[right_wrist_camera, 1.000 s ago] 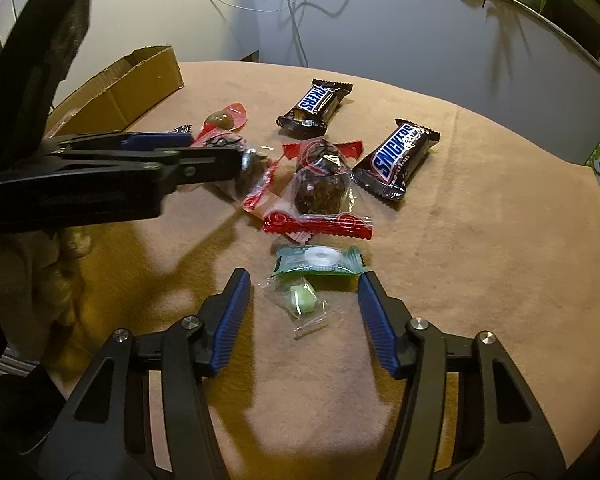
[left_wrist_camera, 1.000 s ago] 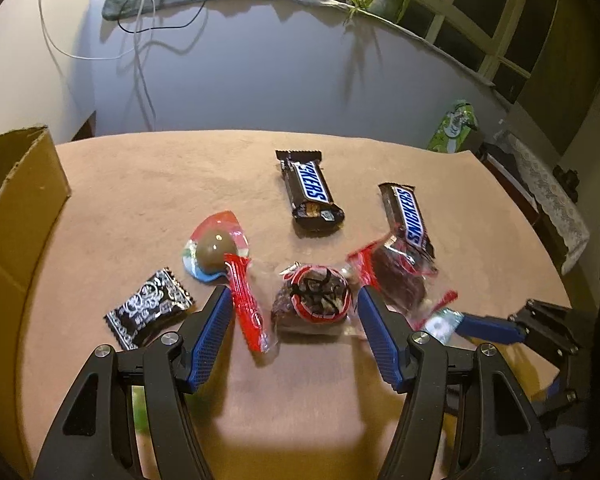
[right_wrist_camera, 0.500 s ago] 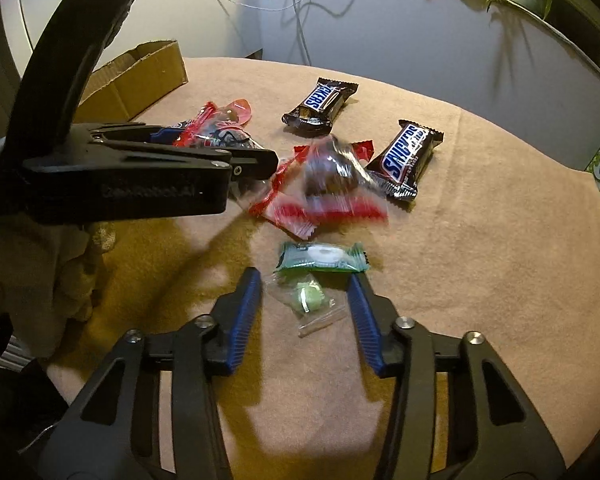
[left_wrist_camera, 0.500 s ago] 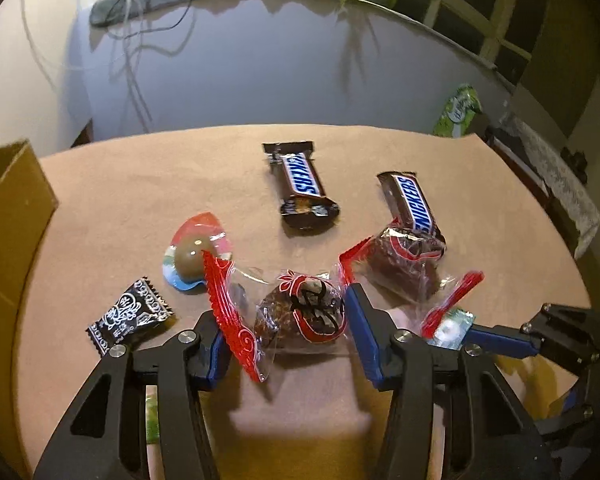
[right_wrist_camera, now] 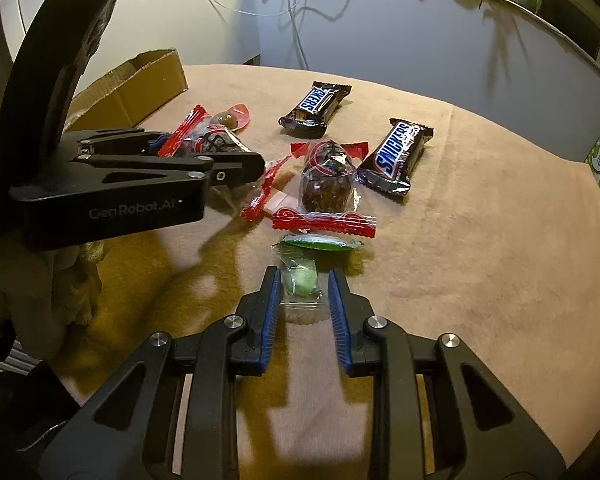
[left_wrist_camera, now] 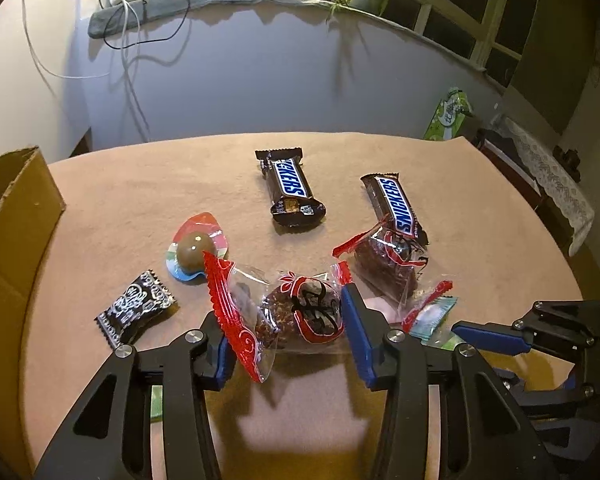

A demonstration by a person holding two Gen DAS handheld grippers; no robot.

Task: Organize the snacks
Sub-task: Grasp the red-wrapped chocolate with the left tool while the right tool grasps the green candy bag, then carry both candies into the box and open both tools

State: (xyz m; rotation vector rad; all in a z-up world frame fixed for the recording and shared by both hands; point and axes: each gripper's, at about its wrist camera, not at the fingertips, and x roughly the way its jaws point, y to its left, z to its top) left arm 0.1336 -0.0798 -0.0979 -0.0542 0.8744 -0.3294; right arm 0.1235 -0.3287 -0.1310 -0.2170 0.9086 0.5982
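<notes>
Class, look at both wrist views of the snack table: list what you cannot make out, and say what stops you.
- Cardboard box, left wrist view: its inside is cut off by the picture edge.
- Green packet, left wrist view: mostly hidden behind the left tongs.
- Black sweet wrapper, left wrist view: print too small to read.
- Clear-wrapped green sweet, right wrist view: no label readable between the right tongs.

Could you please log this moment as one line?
left gripper: shut on red-wrapped snack | right gripper: shut on green candy

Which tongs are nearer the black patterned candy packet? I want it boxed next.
Left. The left tongs sit just beside the black candy packet, gripping a red-wrapped snack; the right tongs are farther off, on the green candy.
</notes>
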